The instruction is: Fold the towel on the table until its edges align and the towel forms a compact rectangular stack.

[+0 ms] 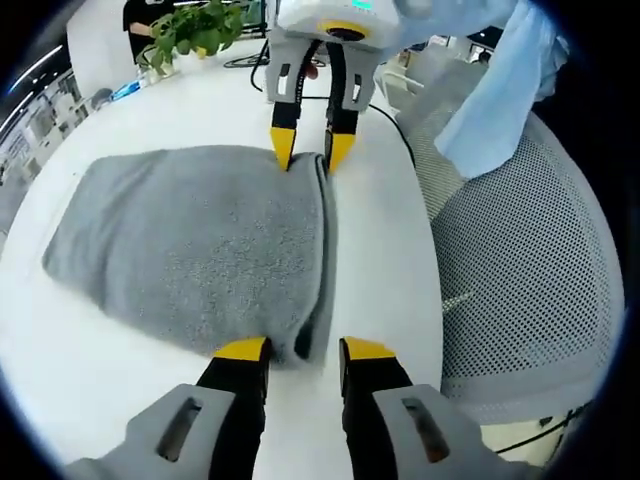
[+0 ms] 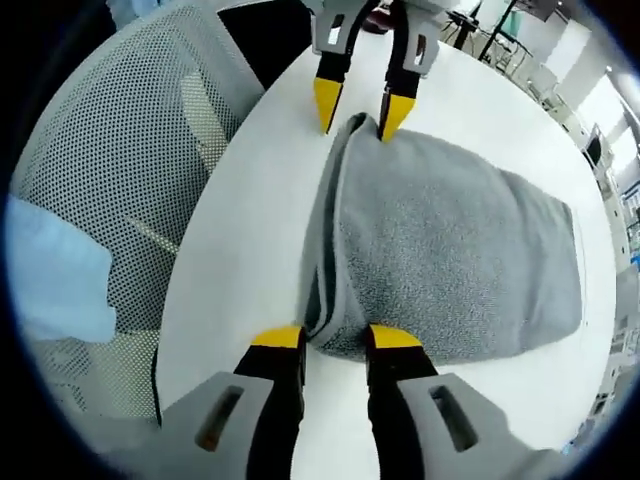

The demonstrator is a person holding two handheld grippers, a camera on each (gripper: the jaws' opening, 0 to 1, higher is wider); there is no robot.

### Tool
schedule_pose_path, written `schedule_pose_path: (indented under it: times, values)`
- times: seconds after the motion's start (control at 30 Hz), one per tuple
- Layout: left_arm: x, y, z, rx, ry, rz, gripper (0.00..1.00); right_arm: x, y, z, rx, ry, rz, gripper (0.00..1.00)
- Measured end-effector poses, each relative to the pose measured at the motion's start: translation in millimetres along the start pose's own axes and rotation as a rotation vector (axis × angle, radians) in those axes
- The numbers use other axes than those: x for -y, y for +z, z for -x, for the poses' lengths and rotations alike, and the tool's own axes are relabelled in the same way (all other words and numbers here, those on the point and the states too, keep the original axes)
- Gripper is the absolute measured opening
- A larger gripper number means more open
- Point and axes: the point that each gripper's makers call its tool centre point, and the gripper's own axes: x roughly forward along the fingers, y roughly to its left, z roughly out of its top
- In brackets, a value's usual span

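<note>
A grey towel [image 1: 200, 240] lies folded on the white table [image 1: 380, 260], its layered folded edge running along the side near the table's rim. My left gripper [image 1: 303, 352] stands open at one end of that edge, with the towel corner between its yellow fingertips [image 1: 240, 350]. At the opposite end my right gripper [image 1: 312, 150] is open too, straddling the other corner. In the right gripper view the towel [image 2: 450, 250] spreads to the right, the right gripper [image 2: 337, 340] sits at its near corner and the left gripper [image 2: 362, 108] at the far one.
A grey mesh chair [image 1: 520, 280] stands right against the table's edge, also seen as the chair [image 2: 110, 150]. A light blue cloth [image 1: 500, 90] hangs over it. A potted plant [image 1: 185, 30] and a black cable [image 1: 395, 120] sit at the table's far side.
</note>
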Motion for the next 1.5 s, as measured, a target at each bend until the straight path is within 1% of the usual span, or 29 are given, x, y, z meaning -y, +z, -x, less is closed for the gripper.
schedule_pose_path:
  times: [0.1,0.13,0.17,0.23,0.27,0.3,0.37,0.4,0.43,0.53,0.6,0.7,0.77,0.8,0.97,1.03,1.1,1.13,1.17,1.3,1.37,1.43,1.5]
  values:
    - [-2.3,-2.0,-1.0,-0.001,-0.004,0.003,0.28,5.6,0.8,-0.3,-0.007,-0.015,-0.017,0.15]
    - [0.5,1.1,0.2,-0.001,-0.007,0.006,0.28,8.0,1.0,-0.2,-0.013,-0.012,-0.027,0.13]
    - [0.0,1.2,0.5,-0.001,-0.010,0.013,0.28,7.6,2.5,0.4,-0.017,-0.005,-0.056,0.12]
    - [-1.8,-0.2,0.0,-0.001,-0.014,0.016,0.28,8.2,2.0,0.9,0.000,0.022,-0.122,0.11]
    - [-1.9,-0.4,-0.2,-0.001,-0.018,0.020,0.28,8.4,2.2,1.3,0.005,0.028,-0.132,0.10]
    - [-2.0,-0.5,-0.3,-0.002,-0.021,0.023,0.28,8.7,4.5,5.5,0.029,0.048,-0.188,0.10]
    - [-1.5,0.2,-0.1,-0.005,-0.025,0.024,0.28,11.4,3.0,4.9,0.049,0.067,-0.246,0.09]
    - [-0.9,0.7,0.1,-0.005,-0.028,0.024,0.28,12.0,3.0,6.9,0.061,0.084,-0.300,0.09]
    - [-0.4,0.9,0.2,-0.005,-0.032,0.025,0.28,12.4,3.2,7.5,0.064,0.089,-0.318,0.08]
    - [0.1,1.9,0.7,-0.008,-0.040,0.031,0.29,10.1,5.3,12.1,0.085,0.130,-0.444,0.08]
    - [1.2,3.2,1.1,-0.010,-0.044,0.036,0.29,9.4,6.8,13.3,0.085,0.158,-0.506,0.07]
    - [-1.5,0.7,0.1,-0.014,-0.052,0.040,0.28,14.5,4.1,11.7,0.086,0.182,-0.561,0.07]
    - [-0.3,1.5,0.3,-0.019,-0.055,0.035,0.28,17.7,3.4,11.8,0.082,0.197,-0.625,0.07]
    - [0.0,1.9,0.6,-0.028,-0.058,0.027,0.28,19.4,3.6,12.1,0.083,0.209,-0.682,0.06]
    - [0.3,2.0,0.4,-0.049,-0.063,0.012,0.28,20.7,4.7,15.2,0.099,0.252,-0.819,0.06]
    - [-2.0,0.0,-0.6,-0.052,-0.063,0.011,0.28,27.2,3.0,16.6,0.101,0.270,-0.863,0.06]
    - [0.5,3.1,0.7,-0.059,-0.062,0.012,0.27,26.8,3.3,17.9,0.096,0.286,-0.880,0.06]
    - [0.2,2.6,0.3,-0.062,-0.061,0.009,0.27,29.6,2.5,17.1,0.100,0.276,-0.864,0.06]
    - [-0.7,2.1,-0.4,-0.066,-0.059,0.004,0.27,24.3,4.1,17.8,0.094,0.276,-0.863,0.06]
    - [-4.2,1.6,-1.4,-0.081,-0.048,0.012,0.24,24.2,3.9,18.2,0.086,0.274,-0.855,0.06]
    - [-9.4,-0.3,-3.2,-0.094,-0.047,0.035,0.23,25.3,3.7,18.2,0.082,0.272,-0.845,0.06]
    - [-5.3,4.3,-1.6,-0.107,-0.049,0.044,0.22,26.4,3.3,18.1,0.080,0.272,-0.844,0.06]
    - [-5.1,3.2,-2.7,-0.119,-0.053,0.033,0.23,25.6,4.1,19.0,0.078,0.274,-0.856,0.06]
